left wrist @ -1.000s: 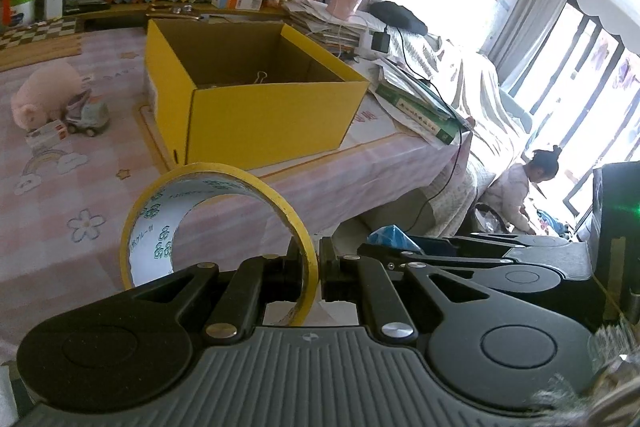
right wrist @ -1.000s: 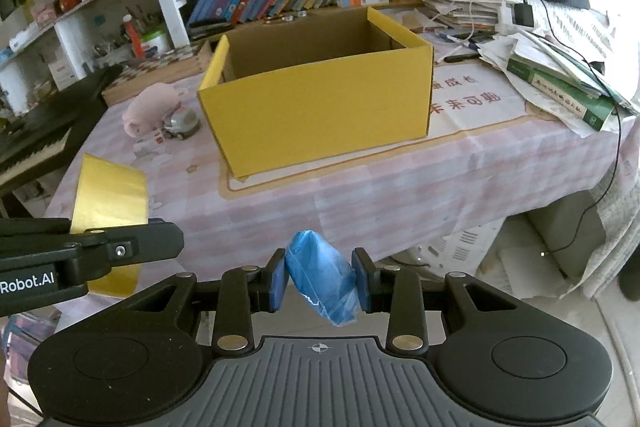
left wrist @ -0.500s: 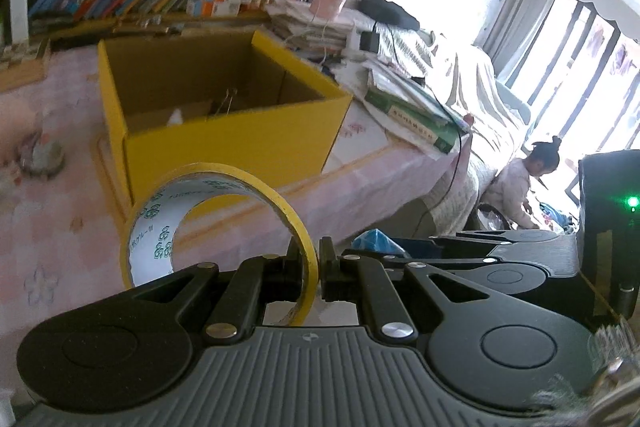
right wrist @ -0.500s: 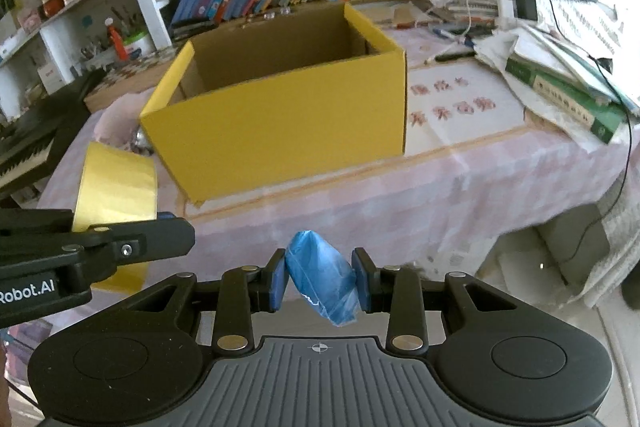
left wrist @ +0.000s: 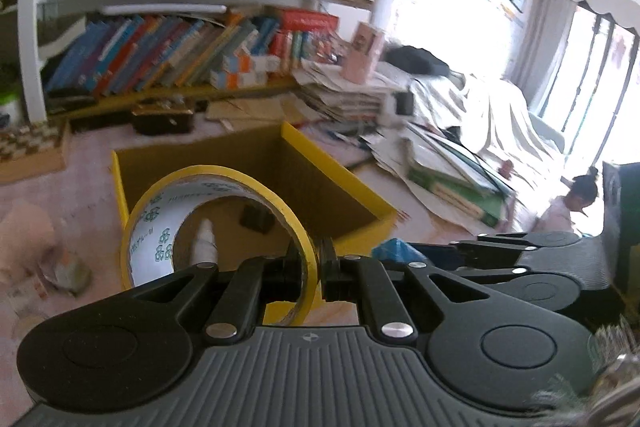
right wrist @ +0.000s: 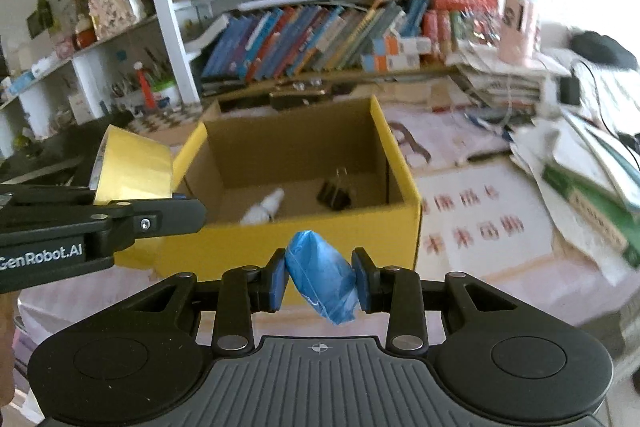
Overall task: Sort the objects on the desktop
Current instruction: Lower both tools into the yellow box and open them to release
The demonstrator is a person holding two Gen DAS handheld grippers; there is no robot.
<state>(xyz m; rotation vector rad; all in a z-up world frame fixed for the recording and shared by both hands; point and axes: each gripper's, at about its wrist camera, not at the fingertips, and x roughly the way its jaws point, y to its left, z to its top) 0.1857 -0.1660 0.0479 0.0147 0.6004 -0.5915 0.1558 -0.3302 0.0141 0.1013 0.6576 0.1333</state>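
My left gripper (left wrist: 316,263) is shut on the wall of a yellow tape roll (left wrist: 224,179), which stands upright over the near left corner of the open yellow cardboard box (left wrist: 344,183). The same tape roll (right wrist: 132,167) and left gripper (right wrist: 176,203) show at the left of the right wrist view. My right gripper (right wrist: 320,275) is shut on a crumpled blue plastic bundle (right wrist: 320,275) just in front of the yellow box (right wrist: 320,239). Inside the box lie a small white bottle (right wrist: 264,209) and a black binder clip (right wrist: 336,193).
A pink checked cloth (right wrist: 472,211) covers the desk. Stacked papers and a green book (right wrist: 588,195) crowd its right side. A bookshelf (right wrist: 320,39) runs behind the box. A pink toy (left wrist: 28,231) lies left of the box. A person (left wrist: 572,207) sits on the floor at the far right.
Both grippers have moved forward and up toward the box with their loads. The box looms larger, its inside now shows, and the tape roll has come over its near corner.
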